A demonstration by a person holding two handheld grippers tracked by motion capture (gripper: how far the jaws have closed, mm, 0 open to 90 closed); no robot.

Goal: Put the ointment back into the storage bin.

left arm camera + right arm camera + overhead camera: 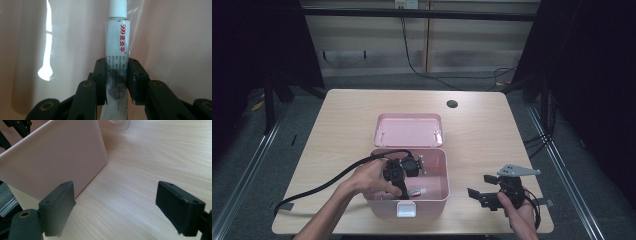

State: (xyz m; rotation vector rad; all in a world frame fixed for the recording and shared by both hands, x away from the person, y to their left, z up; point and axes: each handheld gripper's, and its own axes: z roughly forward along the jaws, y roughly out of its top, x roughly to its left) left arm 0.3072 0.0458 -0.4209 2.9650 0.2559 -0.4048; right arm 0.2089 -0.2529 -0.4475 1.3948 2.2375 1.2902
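Observation:
A pink box [436, 165] stands open on the wooden table, its lid [408, 131] tipped back behind it. My left gripper [411, 189] reaches down into the box from the left. In the left gripper view my left gripper [117, 82] is shut on a white ointment tube [117, 47] with red lettering and a white ribbed cap, over the pink box floor [175, 45]. The tube [417, 192] shows small and white near the box's front wall. My right gripper [479, 192] rests on the table to the right of the box; its jaws stand open with nothing between them [115, 207].
The box's side wall [52, 160] stands close to the left jaw in the right gripper view. A white latch [406, 209] hangs on the box's front. A black cable [319, 186] trails left from the left gripper. A round hole [452, 104] lies at the far table edge.

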